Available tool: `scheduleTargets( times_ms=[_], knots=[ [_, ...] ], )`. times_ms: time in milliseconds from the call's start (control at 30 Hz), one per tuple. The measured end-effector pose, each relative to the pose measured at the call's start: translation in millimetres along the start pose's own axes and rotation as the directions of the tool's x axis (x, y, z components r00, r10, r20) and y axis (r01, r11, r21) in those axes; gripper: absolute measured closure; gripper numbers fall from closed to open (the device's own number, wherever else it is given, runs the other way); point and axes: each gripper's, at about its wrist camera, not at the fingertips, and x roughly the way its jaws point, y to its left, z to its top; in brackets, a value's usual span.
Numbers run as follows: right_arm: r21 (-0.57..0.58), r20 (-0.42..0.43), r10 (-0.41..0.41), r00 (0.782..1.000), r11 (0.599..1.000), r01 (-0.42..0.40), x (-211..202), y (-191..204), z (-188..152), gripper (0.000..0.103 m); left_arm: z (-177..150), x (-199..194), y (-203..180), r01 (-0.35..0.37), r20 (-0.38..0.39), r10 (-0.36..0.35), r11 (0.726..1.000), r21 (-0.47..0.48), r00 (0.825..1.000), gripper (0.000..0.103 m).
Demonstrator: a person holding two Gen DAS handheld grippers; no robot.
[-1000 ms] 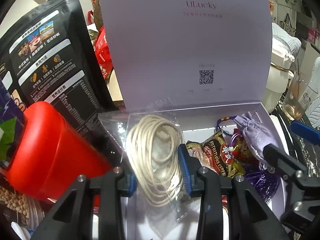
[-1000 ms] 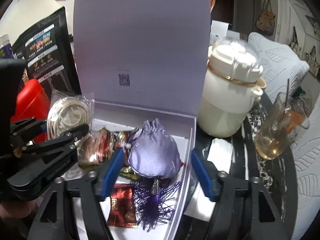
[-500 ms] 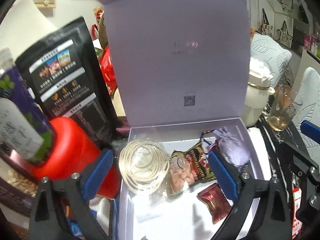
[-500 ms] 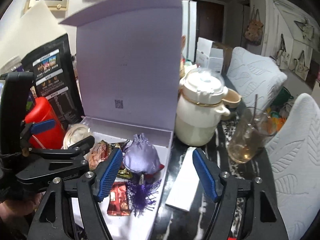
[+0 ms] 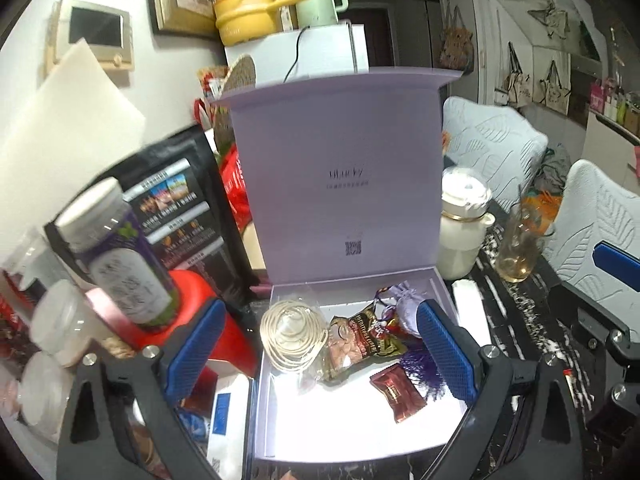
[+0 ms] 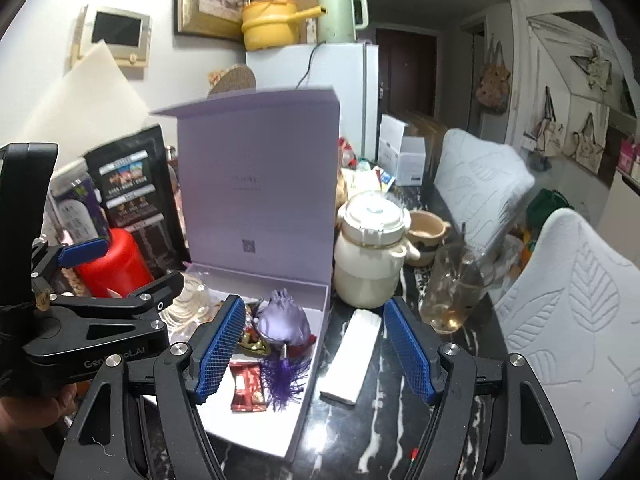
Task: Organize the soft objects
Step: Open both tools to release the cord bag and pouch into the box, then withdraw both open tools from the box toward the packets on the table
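The lavender gift box [image 5: 438, 286] is standing open on the black, white-veined marble table [image 6: 376, 436], its flat matte lid [image 5: 340, 184] rising upright at the back, and everything below is placed relative to it. Inside the box, at its back left corner, a coil of cream cord [image 5: 294, 332] in a crinkly clear bag is lying flat. Beside it, toward the middle, a glossy brown snack packet [image 5: 366, 338] is resting tilted. At the back right a satiny, gathered lilac pouch [image 6: 284, 320] is sitting, with its bristly purple tassel [image 6: 285, 380] spreading toward the front. A shiny red foil wrapper [image 5: 398, 392] is lying near the front right of the white floor.

The left gripper [image 5: 320, 356] is hovering above the front of the box with its ribbed blue pads [image 5: 446, 350] spread wide, gripping nothing. The right gripper [image 6: 314, 354] is hanging over the right wall, fingers likewise apart and empty.

Just right of the box a flat white rectangular packet [image 6: 352, 356] is lying on the table; beyond it a rounded cream ceramic pot [image 6: 370, 256] and a clear glass mug [image 6: 454, 292] are standing. To the left, a smooth red plastic container [image 6: 114, 264] and a black printed pouch [image 5: 180, 216] are crowding close.
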Motion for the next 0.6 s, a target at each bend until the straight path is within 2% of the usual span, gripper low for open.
scheduleTargets(
  times_ms=[367, 600],
  knots=[
    [-0.007, 0.127, -0.001, 0.992, 1.0, 0.002, -81, 8, 3, 0.03, -2, -86, -2, 0.024, 0.119, -0.027, 0.999, 0.024, 0.993, 0.006],
    [-0.025, 0.208, -0.015, 0.978, 0.999, 0.02, -136, 17, -4, 0.027, -12, -134, -5, 0.047, 0.156, -0.053, 0.998, 0.042, 0.986, 0.005]
  ],
)
